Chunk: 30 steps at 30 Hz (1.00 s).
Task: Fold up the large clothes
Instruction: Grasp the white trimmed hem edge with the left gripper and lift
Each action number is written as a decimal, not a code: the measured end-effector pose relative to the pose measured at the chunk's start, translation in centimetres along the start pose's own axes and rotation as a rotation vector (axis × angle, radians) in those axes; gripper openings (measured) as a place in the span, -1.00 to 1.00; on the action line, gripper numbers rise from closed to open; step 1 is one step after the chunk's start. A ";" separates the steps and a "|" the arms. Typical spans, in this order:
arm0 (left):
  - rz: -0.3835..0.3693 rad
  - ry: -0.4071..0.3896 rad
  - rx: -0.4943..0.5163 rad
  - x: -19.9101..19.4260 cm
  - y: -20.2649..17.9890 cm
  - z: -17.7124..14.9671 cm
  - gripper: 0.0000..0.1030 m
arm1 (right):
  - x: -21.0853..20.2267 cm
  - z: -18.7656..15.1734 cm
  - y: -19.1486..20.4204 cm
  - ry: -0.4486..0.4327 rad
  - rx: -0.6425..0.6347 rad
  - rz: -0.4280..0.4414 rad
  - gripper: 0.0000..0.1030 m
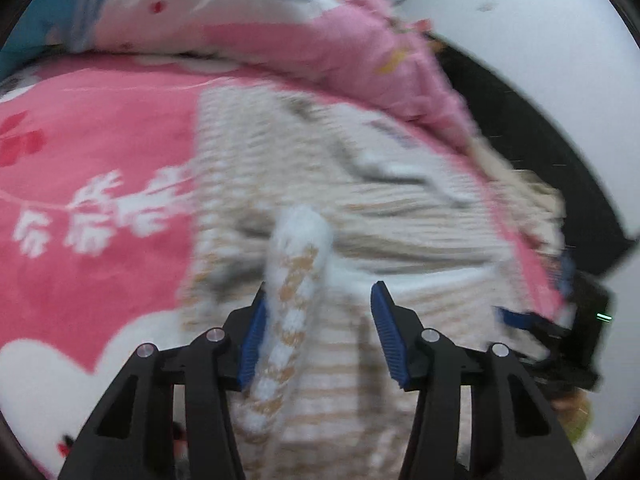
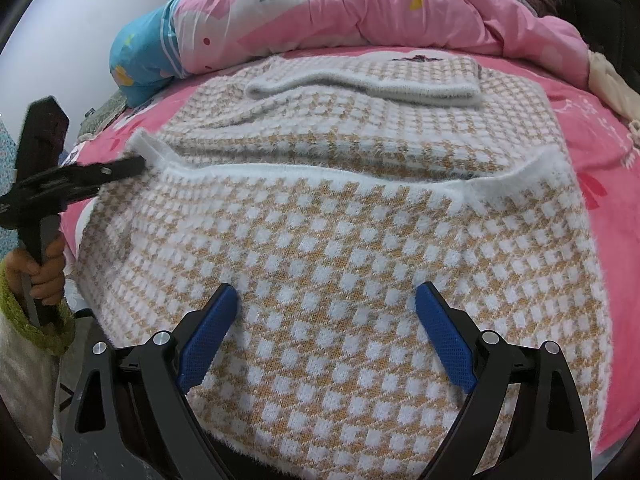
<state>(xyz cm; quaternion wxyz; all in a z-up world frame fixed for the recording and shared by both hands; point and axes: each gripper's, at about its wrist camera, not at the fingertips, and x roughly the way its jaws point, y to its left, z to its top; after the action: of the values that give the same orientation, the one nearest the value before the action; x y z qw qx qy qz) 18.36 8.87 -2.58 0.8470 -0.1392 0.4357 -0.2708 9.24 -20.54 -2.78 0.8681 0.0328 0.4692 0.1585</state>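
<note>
A large tan-and-white checked knit sweater (image 2: 340, 240) lies on a pink bed, its lower part folded up so a white fuzzy hem (image 2: 320, 170) runs across the middle. My right gripper (image 2: 326, 300) is open and empty just above the near part of the sweater. My left gripper (image 1: 318, 304) is open; a raised fold of the sweater's corner (image 1: 292, 280) stands between its fingers, against the left pad. From the right wrist view the left gripper (image 2: 136, 164) sits at the hem's left corner. The left wrist view is blurred.
A pink blanket (image 2: 624, 208) covers the bed. A bunched pink quilt (image 2: 380, 8) and a blue pillow (image 2: 136, 60) lie along the far side. White walls stand behind. The bed's left edge drops off near my left hand (image 2: 44, 272).
</note>
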 end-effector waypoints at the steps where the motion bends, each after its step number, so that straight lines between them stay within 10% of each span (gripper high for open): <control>1: -0.038 0.001 0.028 -0.2 -0.4 -0.1 -0.06 | 0.0 0.0 0.0 0.000 0.000 -0.001 0.70; 7: 0.205 0.108 0.105 2.1 -0.9 -0.4 -0.05 | 0.1 -0.2 0.0 0.000 -0.003 -0.003 0.71; 14: 0.262 0.097 0.231 1.5 -3.8 -1.3 -0.20 | 0.1 -0.2 0.0 -0.001 -0.001 -0.004 0.71; 21: 0.488 0.124 0.275 2.6 -5.2 -2.5 -0.17 | 0.0 -0.2 0.0 -0.006 0.001 -0.003 0.72; 30: 0.532 0.093 0.233 2.7 -5.6 -3.1 -0.17 | 0.1 -0.3 0.0 -0.003 -0.005 0.002 0.83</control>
<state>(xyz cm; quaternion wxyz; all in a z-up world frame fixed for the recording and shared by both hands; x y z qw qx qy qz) 15.22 2.69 -3.52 0.8777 0.0910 0.4611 -0.0935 9.04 -20.58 -3.00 0.8688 0.0313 0.4673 0.1605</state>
